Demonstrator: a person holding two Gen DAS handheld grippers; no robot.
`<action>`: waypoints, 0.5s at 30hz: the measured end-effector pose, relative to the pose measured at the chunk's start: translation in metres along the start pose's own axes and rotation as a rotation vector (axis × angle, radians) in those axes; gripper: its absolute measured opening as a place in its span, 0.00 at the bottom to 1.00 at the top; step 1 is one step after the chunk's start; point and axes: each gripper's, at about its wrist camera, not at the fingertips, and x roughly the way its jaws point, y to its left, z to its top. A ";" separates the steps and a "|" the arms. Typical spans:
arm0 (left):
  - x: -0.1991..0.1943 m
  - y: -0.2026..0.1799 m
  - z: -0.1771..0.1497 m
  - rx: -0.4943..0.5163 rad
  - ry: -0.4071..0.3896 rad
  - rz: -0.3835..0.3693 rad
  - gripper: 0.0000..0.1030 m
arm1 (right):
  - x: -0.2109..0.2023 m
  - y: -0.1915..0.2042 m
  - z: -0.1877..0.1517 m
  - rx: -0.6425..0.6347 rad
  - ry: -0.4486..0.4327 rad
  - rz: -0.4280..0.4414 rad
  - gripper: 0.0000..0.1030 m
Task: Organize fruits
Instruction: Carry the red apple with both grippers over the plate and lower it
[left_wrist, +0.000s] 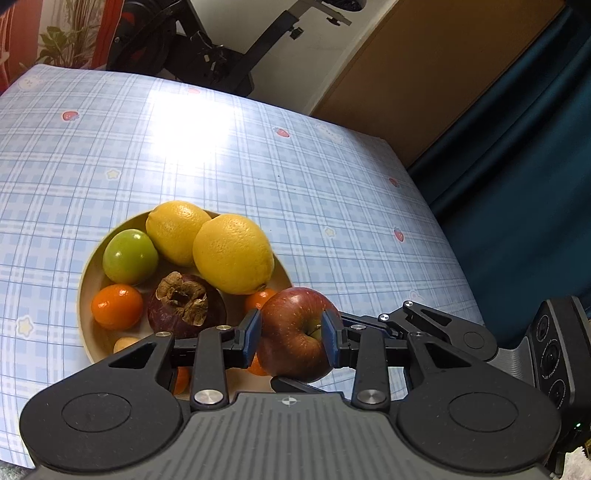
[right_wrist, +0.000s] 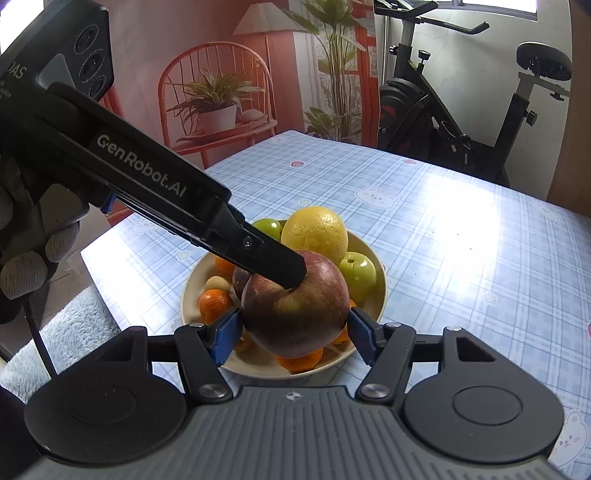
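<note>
**A:** While the round red apple (left_wrist: 295, 334) hangs just above the near rim of the shallow cream bowl (left_wrist: 86, 280), which gripper actually has it?

**B:** Both, I judge. The left gripper (left_wrist: 291, 338) has its blue-padded fingers (left_wrist: 252, 334) closed narrowly across the stem hollow. The right gripper (right_wrist: 293, 332) stands about half open, with its pads against the apple's wide sides.

**A:** Why two grips on one fruit?

**B:** Likely a handover, or steadying it before it goes in. The bowl is already crowded: two yellow lemons (left_wrist: 232, 253), green apples (left_wrist: 130, 255), small orange mandarins (left_wrist: 117, 306), and a dark purple mangosteen (left_wrist: 186, 308).

**A:** What's unclear?

**B:** Whether the apple touches the fruit beneath; it hides that spot. The bowl's near edge is cut off by the gripper bodies, and a pale small fruit stays half hidden. The checked blue worktop (left_wrist: 332, 184) is otherwise bare.
</note>
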 end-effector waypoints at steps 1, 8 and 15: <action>0.004 0.001 0.000 -0.005 0.005 0.002 0.37 | 0.003 0.000 -0.001 0.001 0.006 0.002 0.63; 0.010 0.018 0.005 -0.044 0.009 -0.003 0.36 | 0.011 0.000 0.001 -0.003 0.017 0.011 0.63; 0.001 0.030 0.004 -0.062 -0.006 0.002 0.36 | 0.014 0.004 0.004 -0.020 0.017 0.023 0.63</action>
